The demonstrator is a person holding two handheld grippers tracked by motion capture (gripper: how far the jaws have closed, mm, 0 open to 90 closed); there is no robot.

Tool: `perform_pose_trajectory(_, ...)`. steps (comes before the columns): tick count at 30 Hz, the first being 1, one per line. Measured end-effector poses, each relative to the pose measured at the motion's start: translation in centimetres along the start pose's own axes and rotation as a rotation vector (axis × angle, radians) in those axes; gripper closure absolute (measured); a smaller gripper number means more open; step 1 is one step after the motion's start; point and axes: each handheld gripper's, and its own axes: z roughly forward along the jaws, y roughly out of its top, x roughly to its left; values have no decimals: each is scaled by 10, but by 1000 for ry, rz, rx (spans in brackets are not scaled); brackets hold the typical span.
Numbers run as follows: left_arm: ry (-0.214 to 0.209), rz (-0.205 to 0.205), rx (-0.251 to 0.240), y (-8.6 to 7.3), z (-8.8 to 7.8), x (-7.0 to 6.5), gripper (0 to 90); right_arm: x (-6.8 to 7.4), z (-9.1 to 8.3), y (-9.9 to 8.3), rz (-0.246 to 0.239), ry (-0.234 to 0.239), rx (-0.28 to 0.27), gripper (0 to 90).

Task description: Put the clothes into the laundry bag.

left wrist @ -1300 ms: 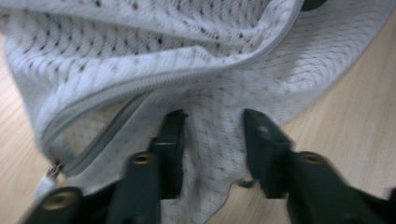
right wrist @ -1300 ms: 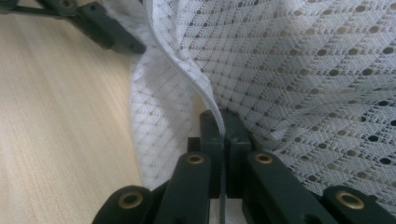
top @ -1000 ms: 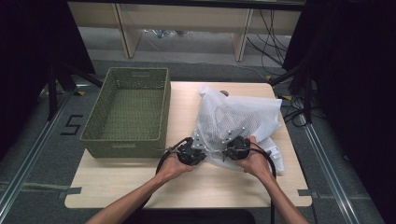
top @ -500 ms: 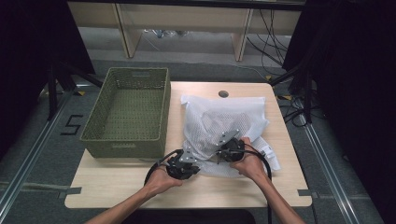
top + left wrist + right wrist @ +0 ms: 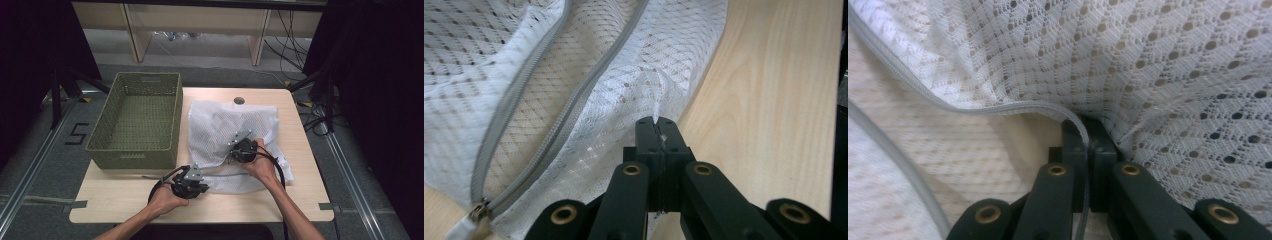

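Observation:
A white mesh laundry bag (image 5: 225, 132) with a grey zipper lies flat on the wooden table (image 5: 300, 165). My left gripper (image 5: 200, 189) sits at the bag's near left edge, shut on the mesh fabric (image 5: 644, 100); its black jaws (image 5: 656, 129) pinch a fold of cloth. My right gripper (image 5: 234, 156) rests on the bag's middle, shut on the upper lip of the open zipper (image 5: 1013, 107). In the left gripper view the grey zipper (image 5: 549, 90) runs open, with its end at the lower left. The bag's mouth gapes slightly between the two grips.
A green woven basket (image 5: 137, 120) stands empty on the table's left, close beside the bag. A round cable hole (image 5: 239, 100) sits at the table's far edge. Bare wood (image 5: 774, 100) lies to the right of the bag and along the near edge.
The bag was held up and bunched; now it lies spread flat on the table. My left gripper has moved toward the person and to the left; the right one has shifted slightly.

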Motion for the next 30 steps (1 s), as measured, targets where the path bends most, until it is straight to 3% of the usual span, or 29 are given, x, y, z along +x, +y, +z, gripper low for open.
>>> perform_pose_trajectory(2, -3, -14, 22, -2, -2, 2, 897, 2, -3, -1, 3, 8, 3, 900)
perform_pose_trajectory(3, -4, 3, 40, -3, -4, 4, 892, 3, -4, -1, -3, 23, 8, 900)
perform_pose_trajectory(4, 3, -31, 21, -6, -3, 3, 886, 5, -6, -1, -8, 21, 6, 900)
perform_pose_trajectory(5, -4, -7, 29, -6, -5, 4, 877, 7, -9, -3, -25, 25, 11, 900)
perform_pose_trajectory(6, -2, -45, 21, -8, -5, 2, 864, 9, -11, -3, -33, 25, 11, 900)
perform_pose_trajectory(7, -3, -34, 30, -9, -7, 3, 844, 11, -15, -4, -37, 34, 15, 900)
perform_pose_trajectory(8, -5, 9, 68, -9, -11, 5, 837, 13, -18, -5, -58, 38, 5, 900)
perform_pose_trajectory(9, 23, -16, 64, -10, -13, 4, 828, 16, -22, -5, -56, 43, 4, 900)
perform_pose_trajectory(10, 13, -36, 38, -11, -12, 2, 814, 19, -26, -6, -62, 44, 0, 900)
perform_pose_trajectory(11, -7, -30, 52, -12, -14, 3, 808, 21, -29, -6, -99, 43, -10, 900)
perform_pose_trajectory(12, 12, -38, 45, -12, -14, 2, 805, 25, -34, -7, -95, 32, -9, 900)
perform_pose_trajectory(15, 9, -16, 70, -12, -19, 4, 762, 33, -43, -8, -112, 53, -17, 900)
perform_pose_trajectory(16, 6, -70, 26, -11, -18, 1, 753, 35, -45, -9, -112, 57, -15, 900)
perform_pose_trajectory(18, 6, -55, 10, -8, -22, 1, 714, 37, -50, -10, -146, 64, -25, 900)
perform_pose_trajectory(20, 11, -76, -12, -5, -24, 0, 664, 40, -55, -11, -116, 66, -18, 900)
perform_pose_trajectory(22, 2, -88, -25, -3, -25, -2, 621, 41, -58, -12, -130, 79, -22, 900)
perform_pose_trajectory(23, 18, -87, -29, -2, -25, -2, 594, 42, -62, -12, -127, 66, -26, 900)
perform_pose_trajectory(24, 27, -96, -45, -1, -24, -2, 589, 42, -64, -11, -155, 78, -38, 900)
perform_pose_trajectory(25, 43, -97, -46, 1, -24, -3, 583, 43, -68, -11, -118, 74, -38, 900)
perform_pose_trajectory(26, 47, -90, -51, 3, -22, -4, 572, 41, -71, -9, -163, 72, -52, 900)
perform_pose_trajectory(29, 38, -95, -70, 9, -18, -9, 530, 43, -78, -7, -142, 39, -94, 900)
perform_pose_trajectory(30, 36, -79, -58, 10, -18, -10, 514, 44, -80, -6, -141, 53, -95, 900)
